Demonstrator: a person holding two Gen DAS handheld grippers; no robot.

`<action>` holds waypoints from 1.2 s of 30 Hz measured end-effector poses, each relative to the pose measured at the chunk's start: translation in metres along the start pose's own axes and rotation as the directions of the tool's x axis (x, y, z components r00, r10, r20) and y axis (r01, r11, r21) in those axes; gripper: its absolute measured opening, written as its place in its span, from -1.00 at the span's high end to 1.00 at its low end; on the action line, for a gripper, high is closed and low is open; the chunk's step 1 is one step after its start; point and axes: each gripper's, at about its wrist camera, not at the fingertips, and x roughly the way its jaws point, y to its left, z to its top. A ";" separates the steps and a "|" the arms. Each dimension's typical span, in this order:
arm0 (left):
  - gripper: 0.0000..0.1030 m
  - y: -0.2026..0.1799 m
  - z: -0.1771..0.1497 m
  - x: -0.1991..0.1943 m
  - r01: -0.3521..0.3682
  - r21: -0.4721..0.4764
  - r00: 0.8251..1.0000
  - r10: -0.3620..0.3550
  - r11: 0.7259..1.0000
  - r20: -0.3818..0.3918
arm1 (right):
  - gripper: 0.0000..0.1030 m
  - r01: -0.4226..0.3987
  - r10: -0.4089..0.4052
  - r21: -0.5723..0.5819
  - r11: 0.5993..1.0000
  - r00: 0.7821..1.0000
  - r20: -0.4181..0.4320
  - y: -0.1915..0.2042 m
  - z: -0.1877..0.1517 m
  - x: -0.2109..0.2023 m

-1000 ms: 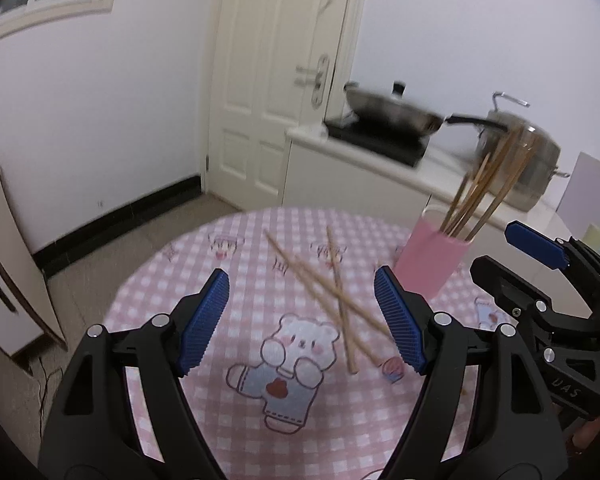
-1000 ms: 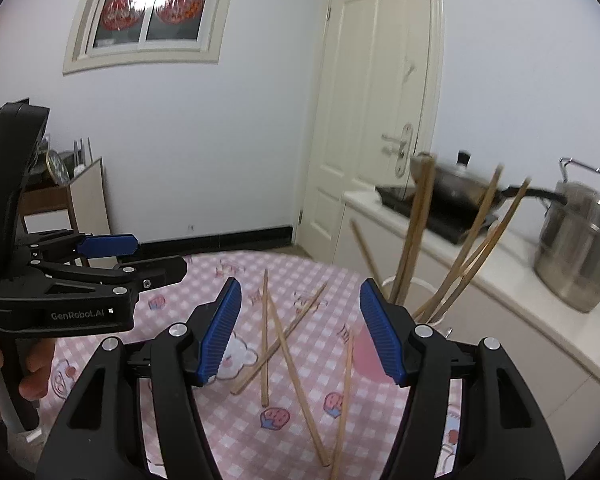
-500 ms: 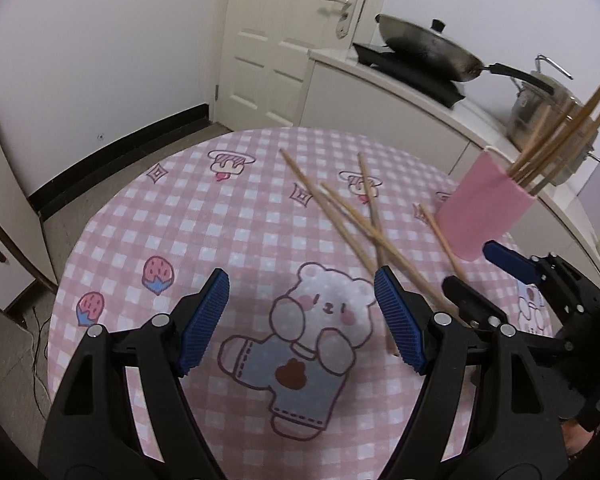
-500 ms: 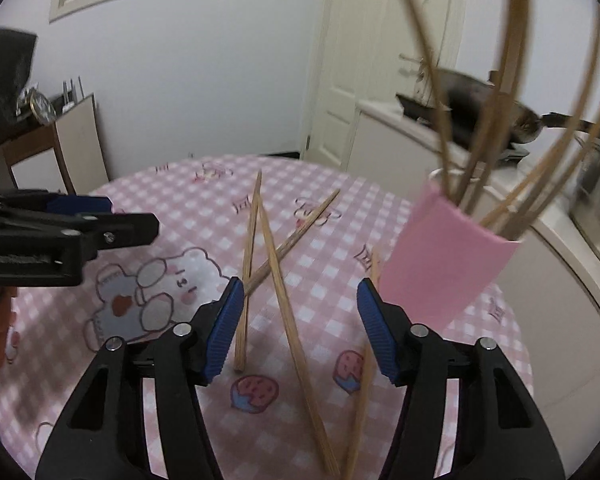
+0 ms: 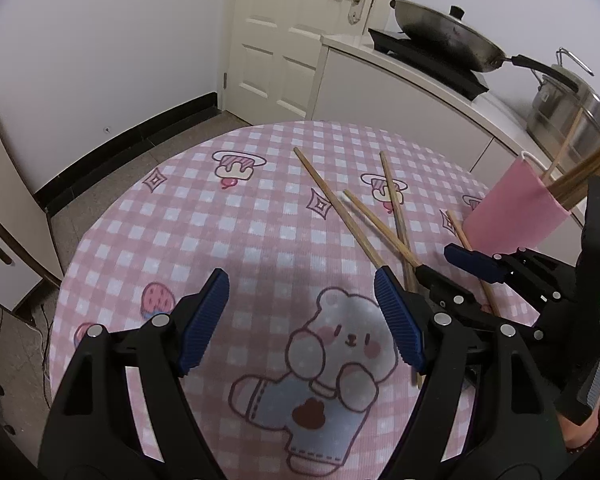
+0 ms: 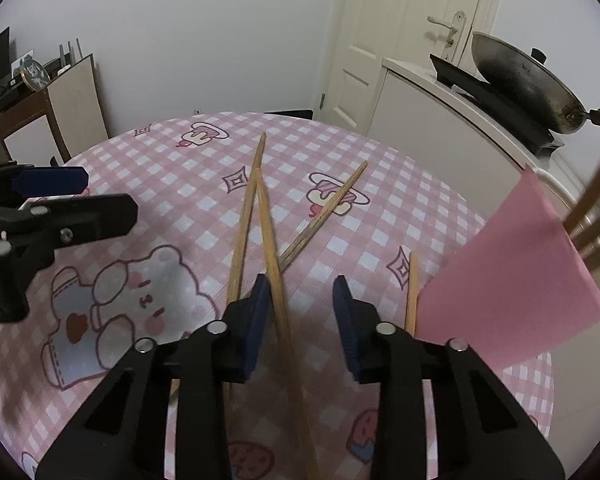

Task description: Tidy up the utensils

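Several wooden chopsticks (image 6: 266, 220) lie crossed on the round table with its pink checked cloth (image 6: 172, 168); they also show in the left wrist view (image 5: 340, 208). A pink cup (image 6: 516, 280) at the right holds more chopsticks; it shows in the left wrist view (image 5: 512, 212) too. My right gripper (image 6: 300, 304) is open, low over the cloth, with one chopstick running between its fingers. My left gripper (image 5: 302, 316) is open and empty above the bear print (image 5: 328, 364).
A white counter (image 5: 400, 80) behind the table carries a black hob with a wok (image 5: 444, 36) and a steel pot (image 5: 572, 112). A white door (image 5: 296, 32) stands beyond. A board (image 6: 76, 96) leans by a desk at the left.
Both grippers have come down toward the table. The right gripper has moved forward over the chopsticks and narrowed, with one chopstick now between its fingers.
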 end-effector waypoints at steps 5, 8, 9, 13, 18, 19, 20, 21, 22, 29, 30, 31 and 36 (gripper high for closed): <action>-0.45 -0.006 0.011 0.018 0.000 0.005 0.999 0.000 1.000 -0.033 | 0.61 -0.026 0.027 0.007 1.000 0.998 -0.048 -0.005 0.002 0.016; -0.45 -0.012 0.021 0.029 -0.003 0.014 0.999 0.004 1.000 -0.051 | 0.89 0.006 -0.005 0.025 1.000 0.999 -0.032 -0.009 0.004 0.018; -0.45 -0.014 0.025 0.034 -0.008 0.013 0.998 0.009 1.000 -0.058 | 0.89 0.005 -0.004 0.030 1.000 0.999 -0.031 -0.010 0.004 0.018; -0.44 -0.018 0.038 0.050 -0.037 0.011 0.996 0.038 0.999 -0.079 | 0.89 0.031 -0.030 0.041 0.999 0.999 -0.021 -0.014 0.005 0.019; -0.44 -0.019 0.055 0.076 -0.079 -0.020 0.991 0.077 0.997 -0.114 | 0.89 0.043 -0.042 0.051 0.998 0.999 -0.017 -0.017 0.008 0.024; -0.38 -0.020 0.058 0.079 -0.086 -0.021 0.990 0.083 0.996 -0.117 | 0.89 0.041 -0.040 0.054 0.998 0.999 -0.017 -0.018 0.008 0.024; -0.30 -0.021 0.060 0.083 -0.092 -0.019 0.988 0.089 0.996 -0.125 | 0.89 0.038 -0.037 0.059 0.998 0.999 -0.015 -0.019 0.008 0.024; -0.07 -0.022 0.063 0.089 -0.105 -0.019 0.984 0.102 0.994 -0.144 | 0.89 0.038 -0.037 0.062 0.997 0.999 -0.013 -0.020 0.009 0.024; 0.15 -0.021 0.064 0.092 -0.110 -0.023 0.982 0.105 0.994 -0.157 | 0.89 0.037 -0.036 0.064 0.997 0.999 -0.012 -0.020 0.009 0.024; 0.24 -0.032 0.070 0.106 -0.146 0.023 0.974 0.148 0.989 -0.172 | 0.89 0.024 -0.024 0.060 0.998 1.000 -0.010 -0.018 0.010 0.023; 0.32 -0.033 0.071 0.107 -0.147 0.030 0.974 0.150 0.989 -0.170 | 0.89 0.022 -0.021 0.060 0.998 1.000 -0.011 -0.017 0.010 0.023; 0.44 -0.033 0.071 0.107 -0.144 0.034 0.974 0.148 0.989 -0.169 | 0.89 0.017 -0.017 0.061 0.998 1.000 -0.012 -0.017 0.010 0.024; 0.75 -0.034 0.072 0.108 -0.112 0.042 0.981 0.117 0.993 -0.157 | 0.89 0.003 -0.003 0.065 0.998 1.000 -0.005 -0.017 0.010 0.024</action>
